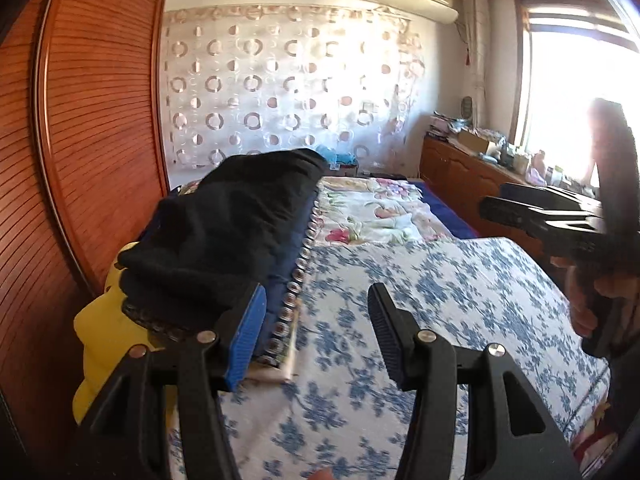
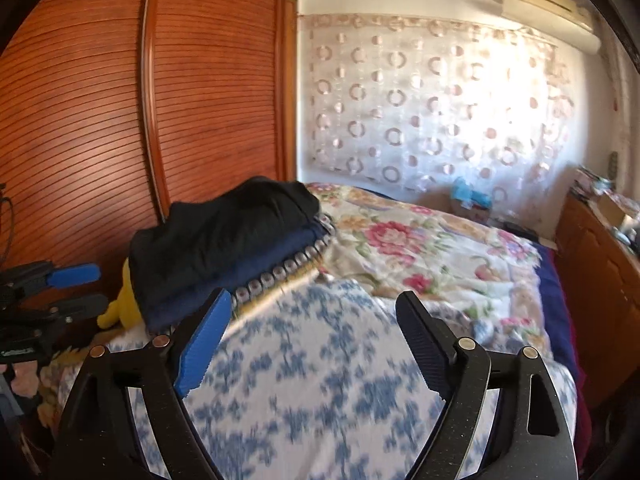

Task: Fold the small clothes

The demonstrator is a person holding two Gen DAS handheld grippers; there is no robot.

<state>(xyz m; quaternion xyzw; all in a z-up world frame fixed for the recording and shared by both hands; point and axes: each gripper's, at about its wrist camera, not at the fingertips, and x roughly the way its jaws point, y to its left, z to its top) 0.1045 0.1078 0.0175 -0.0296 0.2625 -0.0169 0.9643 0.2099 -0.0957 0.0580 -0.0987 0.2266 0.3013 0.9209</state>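
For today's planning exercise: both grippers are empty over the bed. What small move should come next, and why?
Probably swing the open left gripper toward the black garment topping the pile beside it, since nothing lies on the blue floral sheet and the right gripper is open too.

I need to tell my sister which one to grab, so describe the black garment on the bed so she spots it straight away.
Start at the wooden slatted wardrobe beside the bed. Against it sits a folded stack; the black garment lies on top. It is plain black, over a navy layer, with a yellow toy beside.

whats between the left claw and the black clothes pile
Nothing in the left wrist view: the left claw, open, has its blue finger right at the black clothes pile.
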